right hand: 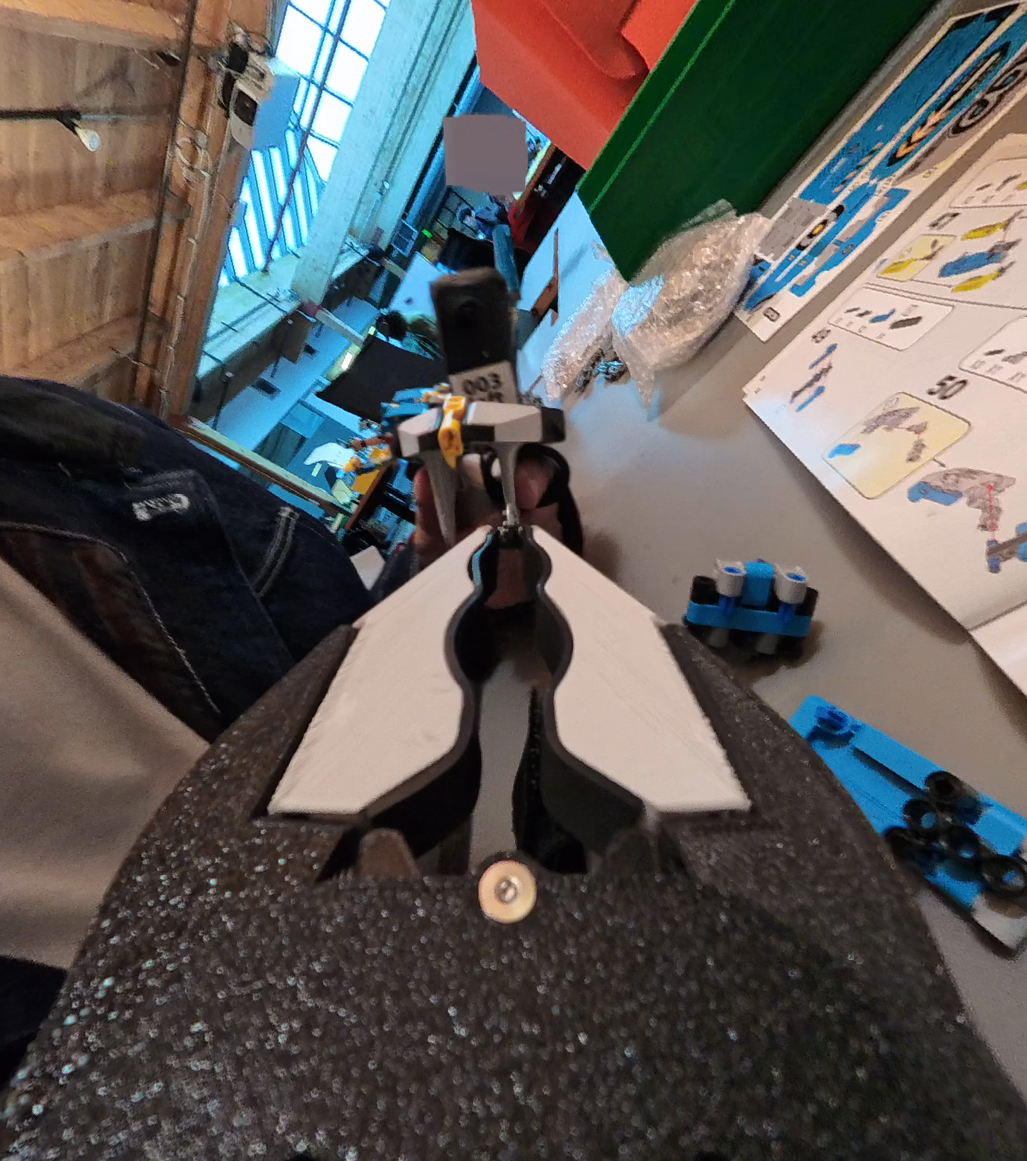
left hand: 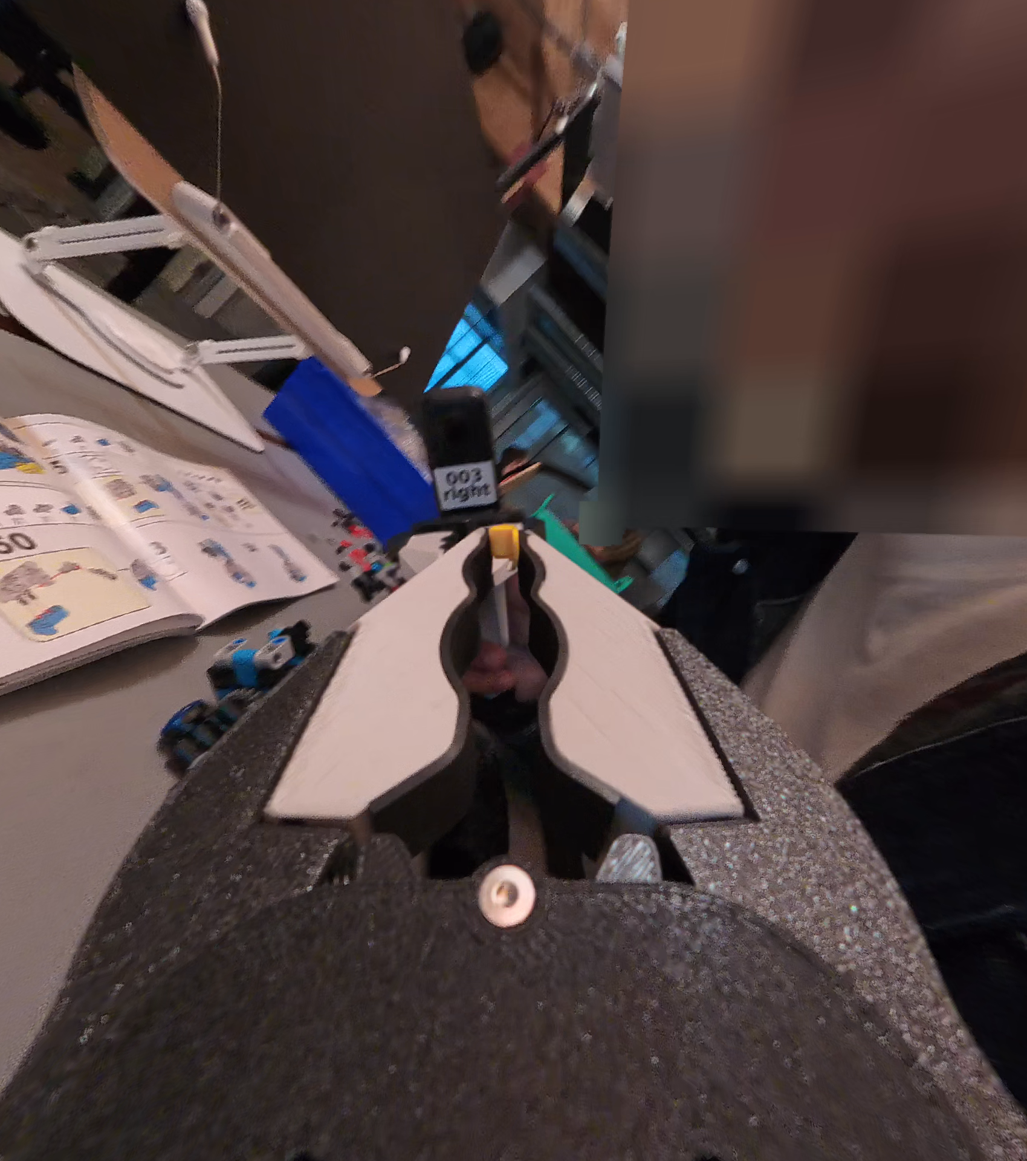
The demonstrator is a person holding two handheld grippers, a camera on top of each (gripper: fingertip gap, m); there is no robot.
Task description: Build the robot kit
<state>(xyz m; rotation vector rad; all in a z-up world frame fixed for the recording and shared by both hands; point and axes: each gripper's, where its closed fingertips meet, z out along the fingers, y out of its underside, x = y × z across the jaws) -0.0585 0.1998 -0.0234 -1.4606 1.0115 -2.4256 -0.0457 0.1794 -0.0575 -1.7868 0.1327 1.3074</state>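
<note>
A small yellow piece [left hand: 503, 541] is pinched at the very tips of the left gripper [left hand: 503, 553], whose jaws are drawn shut on it. A pale grey stem [left hand: 499, 606] is seen hanging from the piece, behind the gap between the fingers. Straight ahead of those tips the right gripper [right hand: 507, 534] is met nose to nose. Its jaws are likewise drawn together, and a thin grey rod [right hand: 507, 487] appears to be nipped at their end, though blur makes the contact hard to judge. The rod's far end is carried up close under the left gripper's fingers, just beside the yellow piece. Both tools are held above the edge of a grey table [left hand: 27, 848].

To the right of the right gripper, a small blue and black assembly [right hand: 749, 603] is set on the table. Nearer the tool's body lies a blue plate [right hand: 862, 760] loaded with black rings [right hand: 938, 823]. Beyond these an open instruction booklet [right hand: 969, 377] is spread. Farther ahead, clear plastic bags [right hand: 674, 301] are heaped against a green box [right hand: 749, 125].
</note>
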